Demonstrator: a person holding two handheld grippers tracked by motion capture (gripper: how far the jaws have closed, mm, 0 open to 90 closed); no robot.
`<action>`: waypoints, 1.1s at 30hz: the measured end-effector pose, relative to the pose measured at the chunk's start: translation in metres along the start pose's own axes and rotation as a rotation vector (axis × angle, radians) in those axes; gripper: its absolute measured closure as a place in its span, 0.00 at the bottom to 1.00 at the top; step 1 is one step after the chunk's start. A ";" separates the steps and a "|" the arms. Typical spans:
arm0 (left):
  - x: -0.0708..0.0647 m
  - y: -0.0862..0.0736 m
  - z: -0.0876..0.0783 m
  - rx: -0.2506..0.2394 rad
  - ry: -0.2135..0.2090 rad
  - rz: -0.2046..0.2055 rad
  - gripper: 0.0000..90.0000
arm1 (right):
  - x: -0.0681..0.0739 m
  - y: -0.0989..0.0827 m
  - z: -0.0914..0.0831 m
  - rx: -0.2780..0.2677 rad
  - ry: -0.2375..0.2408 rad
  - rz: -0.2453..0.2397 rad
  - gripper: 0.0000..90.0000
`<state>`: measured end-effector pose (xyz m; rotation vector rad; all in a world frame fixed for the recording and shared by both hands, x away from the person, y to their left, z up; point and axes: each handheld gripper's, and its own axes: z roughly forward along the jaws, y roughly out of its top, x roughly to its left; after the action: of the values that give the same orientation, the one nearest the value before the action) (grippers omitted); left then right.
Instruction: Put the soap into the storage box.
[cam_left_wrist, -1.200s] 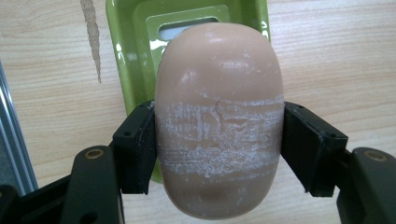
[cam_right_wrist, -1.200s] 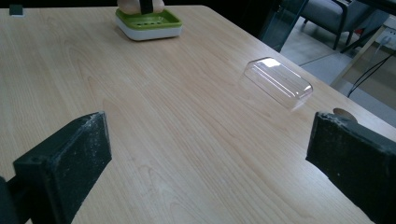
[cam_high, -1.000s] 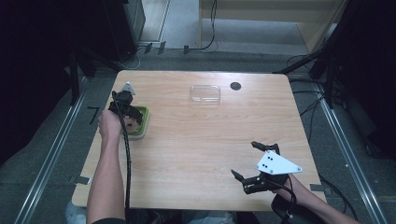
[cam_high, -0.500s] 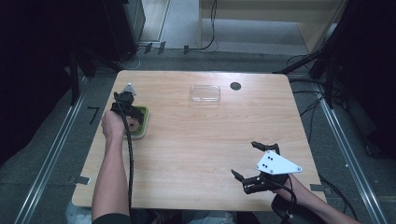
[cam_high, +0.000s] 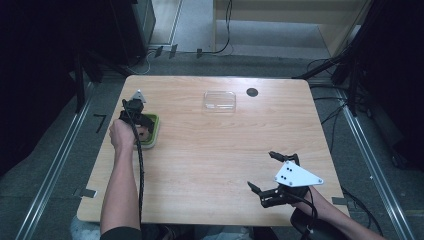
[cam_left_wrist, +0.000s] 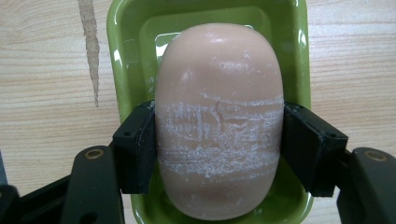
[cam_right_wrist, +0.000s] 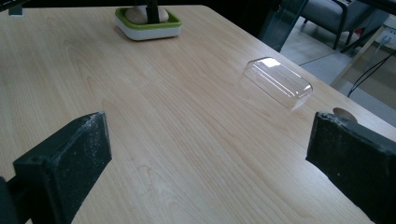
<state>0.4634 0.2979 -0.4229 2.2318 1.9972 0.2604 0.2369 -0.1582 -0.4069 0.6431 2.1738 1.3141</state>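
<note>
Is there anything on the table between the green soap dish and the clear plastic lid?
No. In the high view, only bare wooden tabletop lies between the green soap dish and the clear plastic lid; the right gripper view shows the same.

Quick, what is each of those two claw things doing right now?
Left gripper: closed on the pinkish soap bar, over the green dish.
Right gripper: open, holding nothing, above the bare wooden table.
</note>
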 end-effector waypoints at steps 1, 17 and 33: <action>0.000 0.000 0.000 -0.001 -0.001 -0.002 0.37 | 0.000 0.000 0.000 0.000 0.000 0.000 0.00; 0.001 0.000 0.006 0.008 -0.007 -0.012 0.37 | 0.000 0.000 0.000 0.001 0.001 -0.001 0.00; 0.003 0.000 0.006 0.020 -0.009 -0.012 0.36 | 0.000 0.000 0.000 0.002 0.000 0.002 0.00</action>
<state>0.4651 0.3008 -0.4284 2.2281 2.0174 0.2296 0.2368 -0.1582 -0.4071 0.6453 2.1753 1.3136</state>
